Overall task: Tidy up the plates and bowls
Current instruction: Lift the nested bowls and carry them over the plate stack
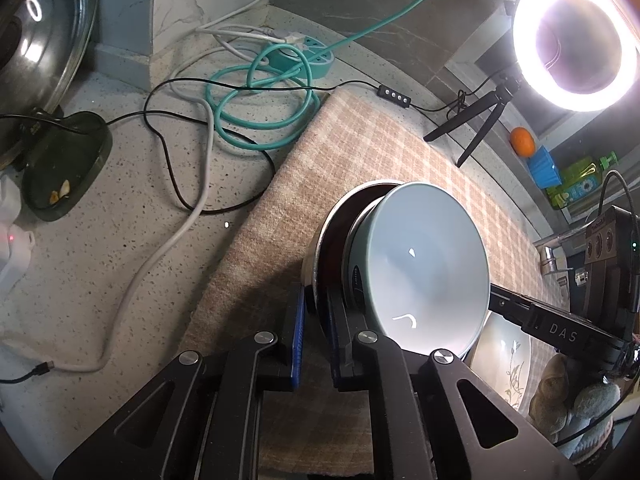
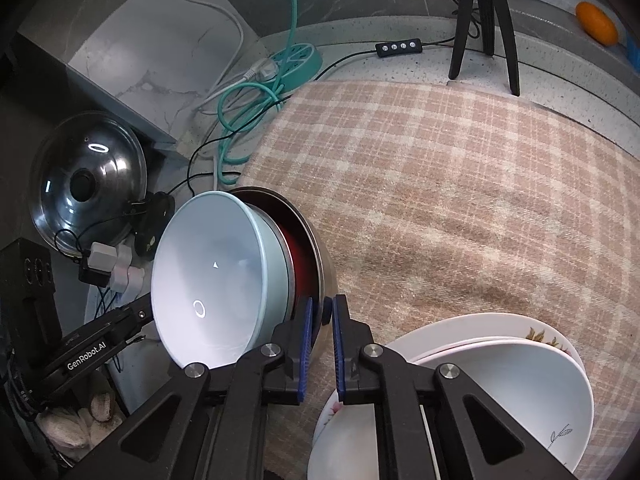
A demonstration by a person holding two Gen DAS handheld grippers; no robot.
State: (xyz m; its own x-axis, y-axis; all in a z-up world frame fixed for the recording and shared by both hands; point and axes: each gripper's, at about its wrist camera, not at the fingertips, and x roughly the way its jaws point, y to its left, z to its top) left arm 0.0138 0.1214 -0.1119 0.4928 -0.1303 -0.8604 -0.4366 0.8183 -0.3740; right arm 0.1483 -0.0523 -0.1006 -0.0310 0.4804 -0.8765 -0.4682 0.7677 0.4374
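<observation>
Plaid cloth [image 2: 460,184]: both grippers clamp nested bowls [image 2: 208,280].

The pale blue bowl [image 1: 424,264] hides most of the steel bowl [image 1: 332,240] behind it; the white plates [image 2: 500,380] run off the frame's bottom edge.

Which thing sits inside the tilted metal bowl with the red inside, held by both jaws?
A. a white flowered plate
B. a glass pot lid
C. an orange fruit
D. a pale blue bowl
D: the pale blue bowl is nested in the metal bowl with the red inside; both grippers' jaws clamp the metal bowl's rim, left gripper, right gripper.
</observation>
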